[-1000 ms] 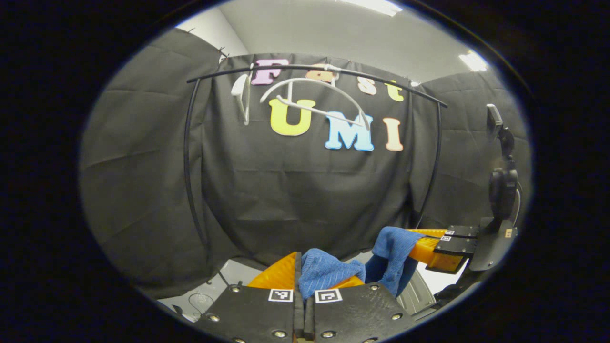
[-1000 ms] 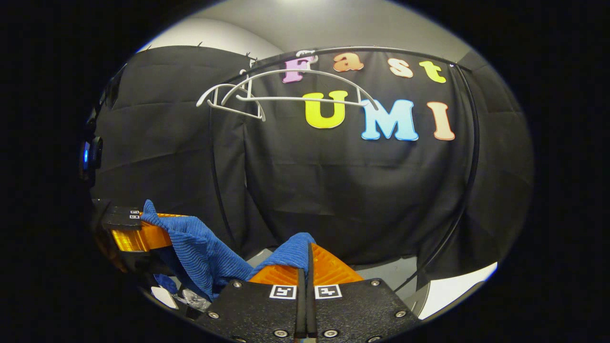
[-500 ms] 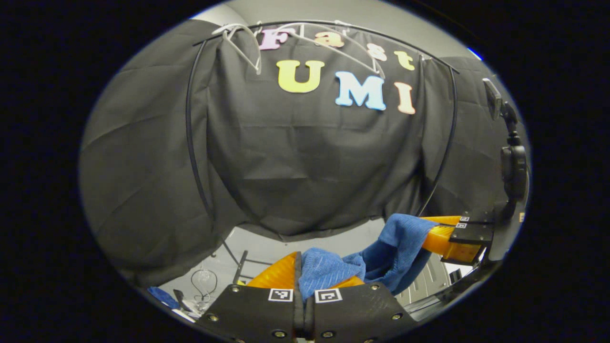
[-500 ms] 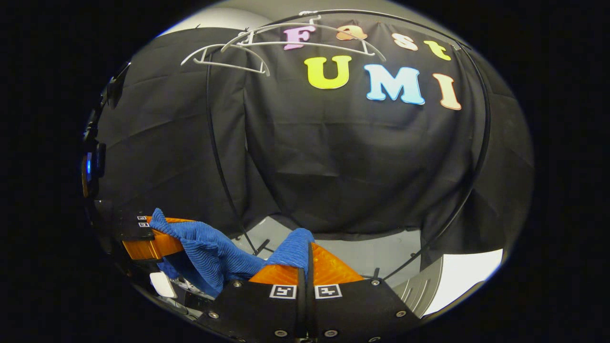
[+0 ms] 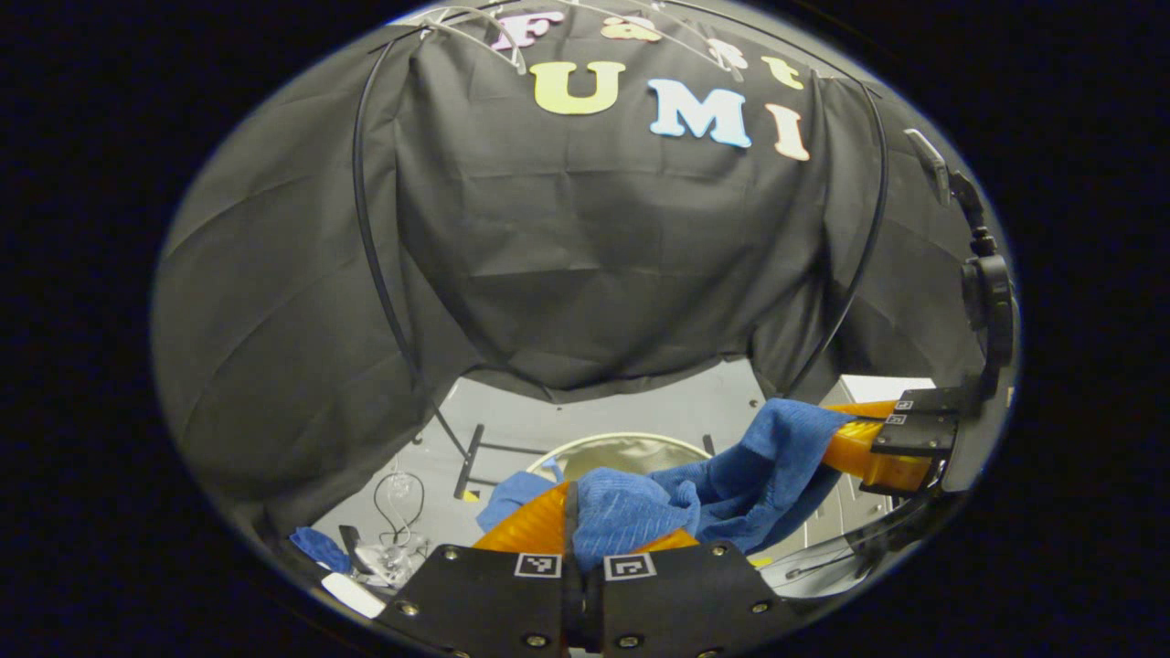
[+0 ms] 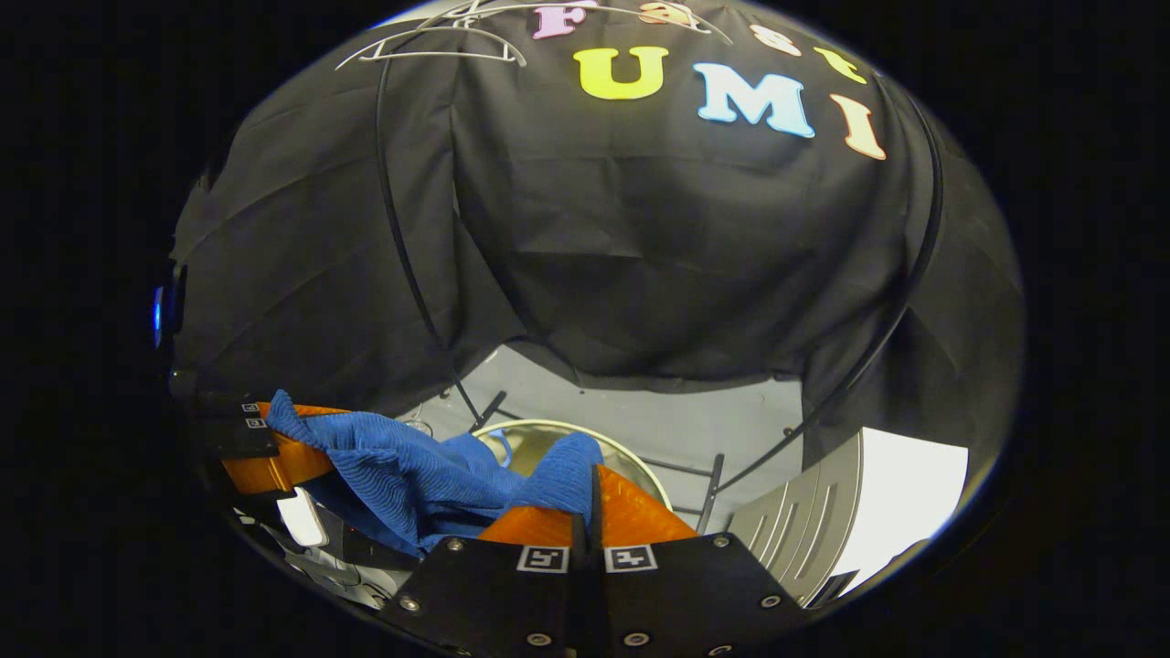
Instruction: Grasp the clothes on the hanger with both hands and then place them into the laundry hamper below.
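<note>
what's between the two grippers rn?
Blue ribbed cloth spans from the left gripper to the right gripper, sagging in the middle, in the right gripper view. The round laundry hamper's pale rim shows behind it.

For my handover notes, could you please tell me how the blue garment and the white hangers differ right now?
The blue garment is held low between the left gripper and right gripper, just above the hamper; the white hangers hang high on the black rail. The garment is soft and sagging, the hangers thin, rigid and bare.
</note>
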The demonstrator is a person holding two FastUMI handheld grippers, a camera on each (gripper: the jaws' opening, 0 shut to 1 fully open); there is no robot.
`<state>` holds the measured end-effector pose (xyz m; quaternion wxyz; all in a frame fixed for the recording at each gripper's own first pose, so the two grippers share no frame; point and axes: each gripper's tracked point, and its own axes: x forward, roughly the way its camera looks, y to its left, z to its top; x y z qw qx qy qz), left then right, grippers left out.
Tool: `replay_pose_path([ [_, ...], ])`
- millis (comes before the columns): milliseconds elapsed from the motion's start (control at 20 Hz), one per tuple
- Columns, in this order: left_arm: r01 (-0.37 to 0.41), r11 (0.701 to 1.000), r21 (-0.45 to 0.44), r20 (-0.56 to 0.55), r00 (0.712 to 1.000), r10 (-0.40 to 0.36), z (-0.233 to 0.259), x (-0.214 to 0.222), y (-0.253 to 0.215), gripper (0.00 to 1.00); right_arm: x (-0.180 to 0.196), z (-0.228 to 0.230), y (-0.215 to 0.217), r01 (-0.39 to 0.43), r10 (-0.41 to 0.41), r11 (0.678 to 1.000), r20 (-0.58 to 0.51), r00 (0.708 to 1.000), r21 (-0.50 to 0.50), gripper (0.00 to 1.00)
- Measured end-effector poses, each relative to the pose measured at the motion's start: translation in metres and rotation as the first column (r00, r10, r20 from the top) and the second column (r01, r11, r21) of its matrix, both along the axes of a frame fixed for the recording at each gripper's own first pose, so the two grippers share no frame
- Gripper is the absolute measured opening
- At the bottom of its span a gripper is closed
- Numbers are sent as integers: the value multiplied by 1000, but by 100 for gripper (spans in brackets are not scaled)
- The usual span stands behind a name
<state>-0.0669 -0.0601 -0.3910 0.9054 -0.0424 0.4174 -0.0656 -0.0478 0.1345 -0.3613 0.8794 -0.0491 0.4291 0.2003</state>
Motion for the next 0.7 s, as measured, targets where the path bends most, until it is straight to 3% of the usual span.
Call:
replay_pose_path([
  [300,0,1000,-6,-109,994,-1,-34,-13,-2,5,-17,-22,-5,-4,1,999,-92,996,-35,7],
  [350,3,1000,-24,-120,993,-5,-36,-14,-3,8,-18,-22,-4,-1,-2,1000,-96,995,-31,8],
  [400,7,999,-52,-122,992,-13,-32,-15,-8,19,-19,-20,-3,5,-7,1000,-96,995,-22,11],
  [450,4,998,-61,-119,993,-11,-31,-14,-9,36,-15,-19,0,14,-15,1000,-85,996,-13,27],
  [500,-1,998,-56,-106,994,-5,-29,-13,-5,53,-14,-18,1,19,-19,1000,-81,997,-5,36],
  [600,0,999,-37,-77,997,-2,-23,-6,0,88,-14,-21,1,27,-27,1000,-83,996,-1,70],
  [650,4,1000,-31,-66,998,-6,-19,-3,1,90,-13,-19,0,33,-33,999,-79,996,-1,87],
  [700,7,1000,-22,-57,998,-8,-20,-2,0,91,-14,-20,0,35,-36,999,-78,996,-4,90],
])
